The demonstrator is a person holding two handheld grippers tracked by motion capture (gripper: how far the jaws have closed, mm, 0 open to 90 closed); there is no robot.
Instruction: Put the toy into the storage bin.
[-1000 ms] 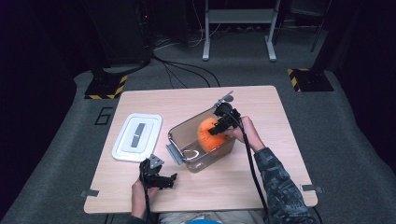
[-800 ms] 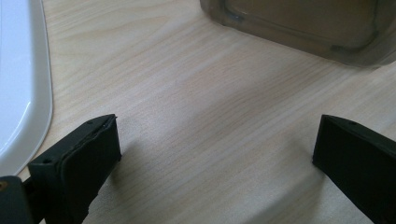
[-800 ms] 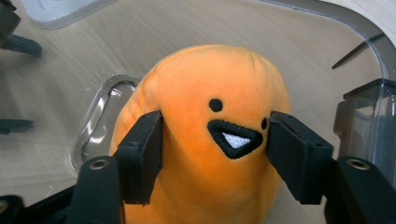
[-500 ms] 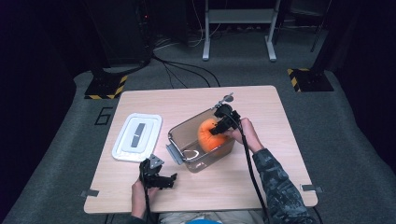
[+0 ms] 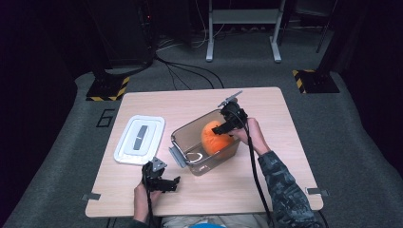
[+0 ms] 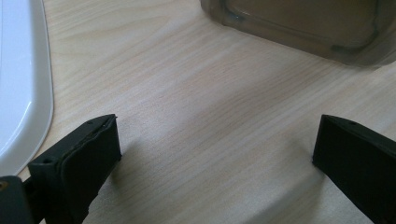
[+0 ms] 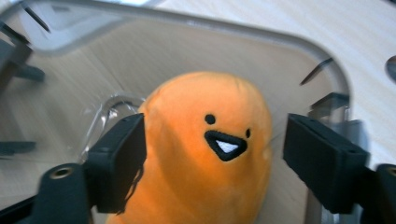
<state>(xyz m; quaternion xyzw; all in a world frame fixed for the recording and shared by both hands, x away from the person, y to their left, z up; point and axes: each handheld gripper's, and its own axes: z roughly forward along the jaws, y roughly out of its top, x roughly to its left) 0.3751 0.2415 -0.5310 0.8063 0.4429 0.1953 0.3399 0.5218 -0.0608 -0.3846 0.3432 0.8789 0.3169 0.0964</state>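
The right gripper point(image 7: 212, 154) has just been opening its jaws; they now stand apart on either side of the orange plush toy point(image 7: 205, 154), the left pad at its flank, the right pad clear of it. The toy sits inside the clear plastic bin point(image 5: 190, 142), against its wall at 3 o'clock, with the bin's rim curving around it in the right gripper view. The left gripper point(image 6: 212, 154) rests low at the table's 7 o'clock edge, jaws wide open on bare wood with nothing between them. The white lid point(image 5: 140, 139) lies flat at the bin's 9 o'clock, just beside the left gripper's jaw. The light wooden table point(image 5: 285, 180) stands on grey carpet point(image 5: 361, 156); black cables point(image 5: 185, 71) and yellow-black striped stand bases point(image 5: 108, 89) lie beyond it at 12 o'clock.
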